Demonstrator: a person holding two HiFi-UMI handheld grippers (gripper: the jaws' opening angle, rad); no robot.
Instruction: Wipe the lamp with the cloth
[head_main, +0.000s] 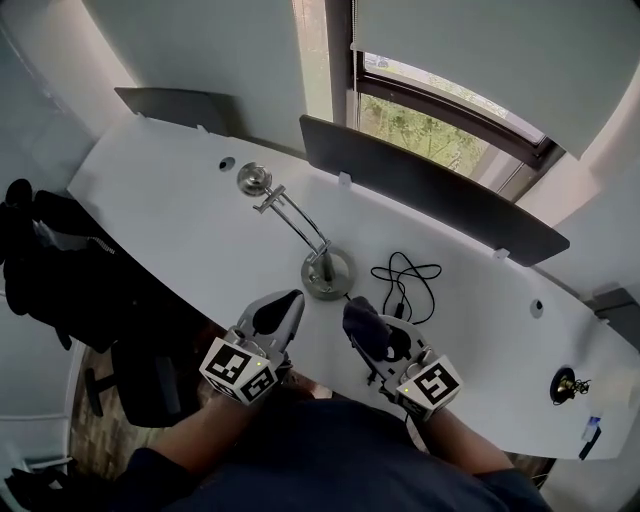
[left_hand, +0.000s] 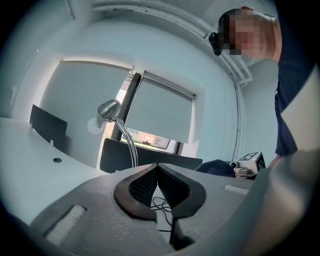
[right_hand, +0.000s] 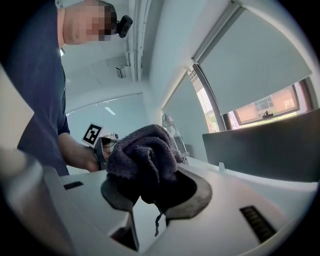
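gripping the dark cloth (right_hand: 142, 155) tight in the right tool (right_hand: 150, 192), close to the lamp (head_main: 327, 272) on the white counter (head_main: 160, 200). pinching the left tool (left_hand: 157, 167) shut on nothing, near the lamp base too.

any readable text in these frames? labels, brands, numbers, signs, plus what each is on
No readable text in any view.
Left hand-held gripper: cube shows square marker patterns only, no letters.
Right hand-held gripper, holding the cloth: same, patterns only.
Small white item at the right end of the table: possible label, too small to read.
Lamp: no print visible.
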